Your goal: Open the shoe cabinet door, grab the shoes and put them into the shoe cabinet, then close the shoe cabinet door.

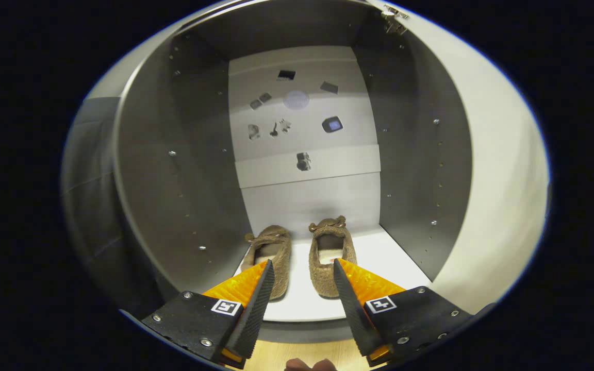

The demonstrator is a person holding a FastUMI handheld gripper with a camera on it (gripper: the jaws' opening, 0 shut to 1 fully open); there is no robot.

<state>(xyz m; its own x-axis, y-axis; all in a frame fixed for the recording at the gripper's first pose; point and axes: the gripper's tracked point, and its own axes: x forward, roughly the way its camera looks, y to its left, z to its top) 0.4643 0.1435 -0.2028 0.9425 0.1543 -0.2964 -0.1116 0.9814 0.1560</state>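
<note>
Two fuzzy brown slippers stand side by side on the white bottom shelf point(384, 257) inside the open shoe cabinet, toes toward the back wall. The left slipper point(271, 252) sits just beyond my left finger, and the right slipper point(330, 255) just beyond my right finger. My gripper point(302, 265) is open at the cabinet's front edge, with nothing between its fingers. The heels of both slippers lie partly behind the fingertips. The cabinet door point(498, 170) stands swung open on the right, its hinge point(395, 20) at the top.
Grey side walls point(168, 170) close in the cabinet on both sides. Small stickers dot the pale back panel point(302, 118). A strip of wooden floor point(297, 353) lies below the cabinet, where part of a hand point(310, 365) shows.
</note>
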